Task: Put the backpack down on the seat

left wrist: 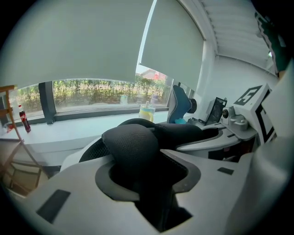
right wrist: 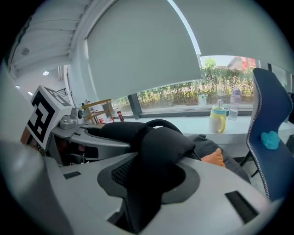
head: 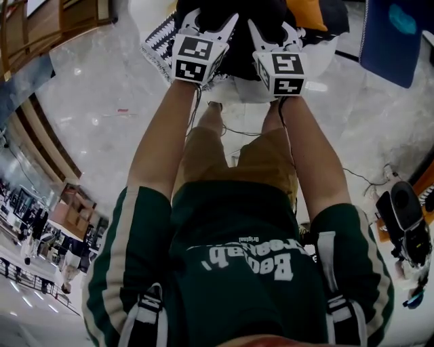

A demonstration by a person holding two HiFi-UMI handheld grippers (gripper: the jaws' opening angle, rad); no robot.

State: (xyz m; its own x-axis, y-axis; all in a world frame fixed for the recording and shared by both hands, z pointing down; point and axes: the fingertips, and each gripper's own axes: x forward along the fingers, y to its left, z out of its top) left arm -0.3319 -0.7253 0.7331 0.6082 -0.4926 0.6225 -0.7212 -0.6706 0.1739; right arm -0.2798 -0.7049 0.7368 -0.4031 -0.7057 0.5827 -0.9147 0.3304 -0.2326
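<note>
The black backpack [head: 237, 47] rests on a white seat [head: 247, 91] straight ahead of me in the head view. My left gripper [head: 213, 19] and right gripper [head: 272, 28] reach onto its top side by side, each with its jaws spread in a V. In the left gripper view a padded black strap [left wrist: 131, 147] lies in the gap of my left gripper [left wrist: 147, 179]. A second padded strap [right wrist: 161, 147] lies between the jaws of my right gripper [right wrist: 147, 183]. Neither pair of jaws looks pressed on its strap. An orange patch [right wrist: 213, 158] shows beside the bag.
A blue chair [head: 393, 34] stands at the far right, close to the seat. A windowsill behind holds a yellow bottle [right wrist: 218, 117], and a wooden rack [right wrist: 98, 108] stands to the left. Cables and a black device [head: 407, 217] lie on the marble floor at the right.
</note>
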